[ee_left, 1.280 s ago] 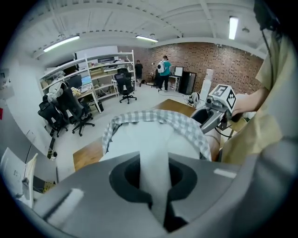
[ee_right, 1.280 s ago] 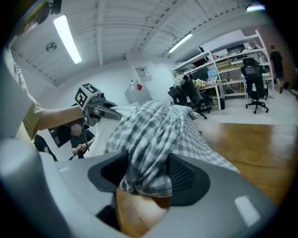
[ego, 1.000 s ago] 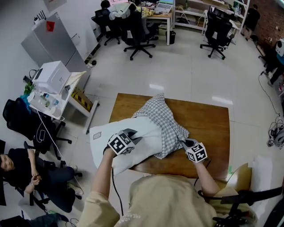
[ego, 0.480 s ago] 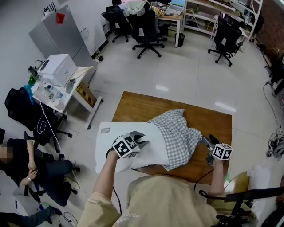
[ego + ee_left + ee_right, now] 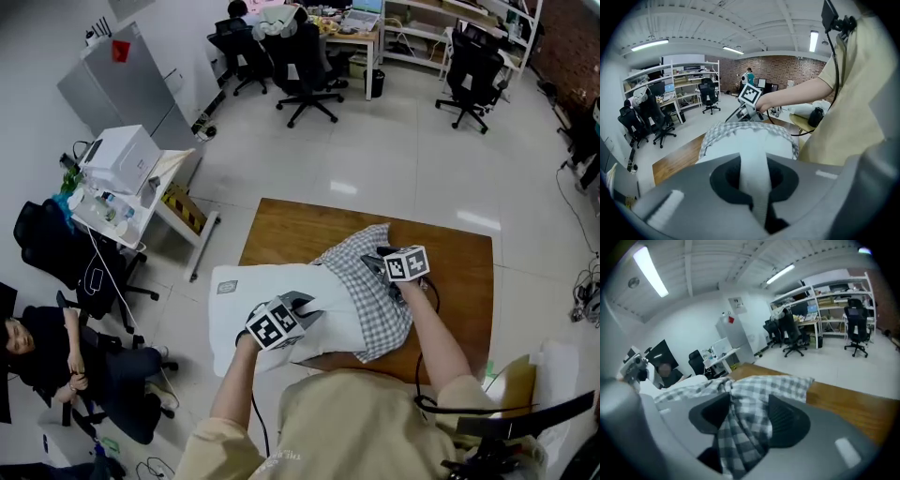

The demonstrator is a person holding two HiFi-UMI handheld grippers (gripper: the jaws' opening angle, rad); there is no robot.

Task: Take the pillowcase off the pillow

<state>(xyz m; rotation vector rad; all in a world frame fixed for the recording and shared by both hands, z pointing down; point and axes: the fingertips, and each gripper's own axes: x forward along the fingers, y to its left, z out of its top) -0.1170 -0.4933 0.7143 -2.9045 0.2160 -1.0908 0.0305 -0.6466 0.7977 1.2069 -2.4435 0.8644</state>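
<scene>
**Head view.**
- Wooden table (image 5: pixel 459 281): carries the bedding and stands on a pale tiled floor.
- Pillow (image 5: pixel 239 305): white. Its bare end overhangs the table's left edge.
- Pillowcase (image 5: pixel 370 295): grey-and-white check, bunched over the pillow's right end near the middle of the table. More than half of the pillow is uncovered.
- Left gripper (image 5: pixel 305 307): sits on the bare pillow near its front edge, just left of the pillowcase's open rim.
- Right gripper (image 5: pixel 373 261): at the far top of the checked cloth, pointing left.
- Office chairs (image 5: pixel 300 66): black, well beyond the table.

**Left gripper view.**
- Jaws: together, pinching a raised fold of the white pillow that runs straight up between them.
- Beyond the fold, the pillowcase's checked rim arcs across the pillow.
- The right gripper hovers at the far side of that rim, its marker cube uppermost.
- Bare wood of the table shows at the left.

**Right gripper view.**
- Jaws: well apart, having just been opening. A loose gather of the checked pillowcase lies between them, and the pads do not squeeze it.
- The cloth spreads ahead onto the table. The white pillow shows at the left behind it.
- Shelving (image 5: pixel 825 301) and more office chairs stand at the back of the room.
</scene>
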